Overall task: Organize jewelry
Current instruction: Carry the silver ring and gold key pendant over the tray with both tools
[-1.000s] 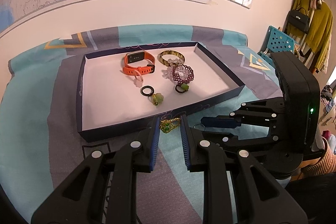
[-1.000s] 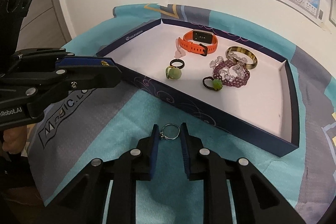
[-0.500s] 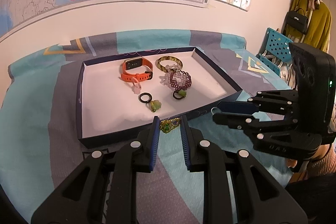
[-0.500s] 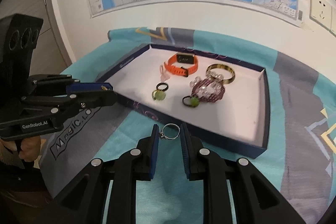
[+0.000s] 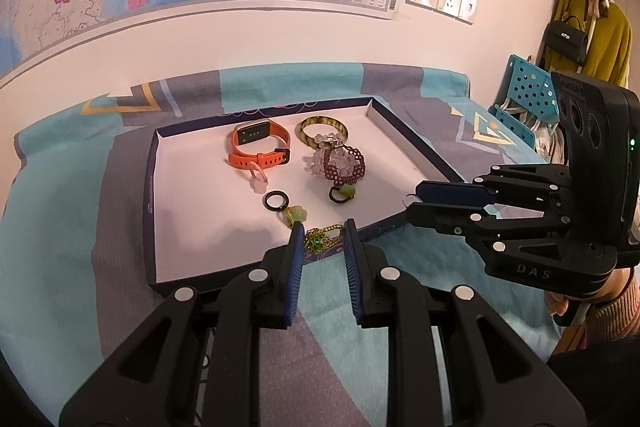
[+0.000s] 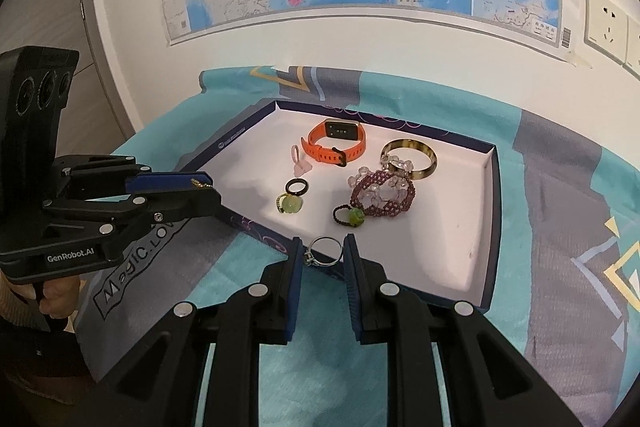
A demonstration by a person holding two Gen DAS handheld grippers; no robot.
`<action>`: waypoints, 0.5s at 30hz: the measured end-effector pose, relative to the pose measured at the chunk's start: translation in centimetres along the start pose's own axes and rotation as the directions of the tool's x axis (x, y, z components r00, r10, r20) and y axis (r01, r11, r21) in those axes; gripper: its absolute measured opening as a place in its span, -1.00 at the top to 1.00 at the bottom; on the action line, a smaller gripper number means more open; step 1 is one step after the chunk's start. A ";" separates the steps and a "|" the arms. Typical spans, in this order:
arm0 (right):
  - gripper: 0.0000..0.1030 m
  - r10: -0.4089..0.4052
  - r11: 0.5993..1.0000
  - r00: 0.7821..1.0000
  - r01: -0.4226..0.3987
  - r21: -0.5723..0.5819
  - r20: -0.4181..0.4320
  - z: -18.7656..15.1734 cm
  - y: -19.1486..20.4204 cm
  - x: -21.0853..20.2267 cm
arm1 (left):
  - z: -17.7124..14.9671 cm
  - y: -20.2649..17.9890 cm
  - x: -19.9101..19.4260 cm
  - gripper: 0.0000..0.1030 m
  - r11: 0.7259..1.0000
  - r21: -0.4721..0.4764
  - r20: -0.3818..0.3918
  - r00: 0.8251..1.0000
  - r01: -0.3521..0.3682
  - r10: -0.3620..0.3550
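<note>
A wall map hangs over the teal-and-grey cloth [image 6: 400, 99] where the open tray [image 6: 491, 227] sits. My left gripper [image 5: 320, 237] is clamped on a gold chain piece with a green stone [image 5: 318, 239], held over the tray's near rim; my right gripper [image 6: 323, 251] pinches a silver ring [image 6: 325, 251] just short of the same rim. To place them well, I judge each should go forward over bare white floor, clear of the orange watch [image 6: 336, 143] and purple beaded bracelet [image 6: 382, 195], go low, then release.
</note>
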State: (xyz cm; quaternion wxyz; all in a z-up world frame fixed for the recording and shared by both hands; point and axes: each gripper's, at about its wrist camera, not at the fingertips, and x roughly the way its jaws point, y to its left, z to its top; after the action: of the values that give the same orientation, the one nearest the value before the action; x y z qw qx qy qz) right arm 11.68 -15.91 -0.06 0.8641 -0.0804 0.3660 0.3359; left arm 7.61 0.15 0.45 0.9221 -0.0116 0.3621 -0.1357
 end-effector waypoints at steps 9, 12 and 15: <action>0.64 -0.004 1.000 1.000 0.004 0.011 0.006 0.7 -0.7 0.5 | 1.0 0.3 0.7 0.61 1.000 -0.008 0.001 1.000 -0.003 0.003; 0.64 -0.007 1.000 1.000 0.007 0.011 0.008 1.0 -0.8 0.7 | 1.3 0.4 0.9 0.61 1.000 -0.010 0.003 1.000 -0.005 0.005; 0.64 -0.009 1.000 1.000 0.009 0.010 0.009 1.3 -1.0 0.9 | 1.3 0.5 1.0 0.61 1.000 -0.010 0.002 1.000 -0.002 0.003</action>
State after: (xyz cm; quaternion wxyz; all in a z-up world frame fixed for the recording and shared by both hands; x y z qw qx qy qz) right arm 13.52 -15.67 0.12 0.8678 -0.0762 0.3632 0.3306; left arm 9.31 0.23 0.73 0.9227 -0.0160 0.3617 -0.1327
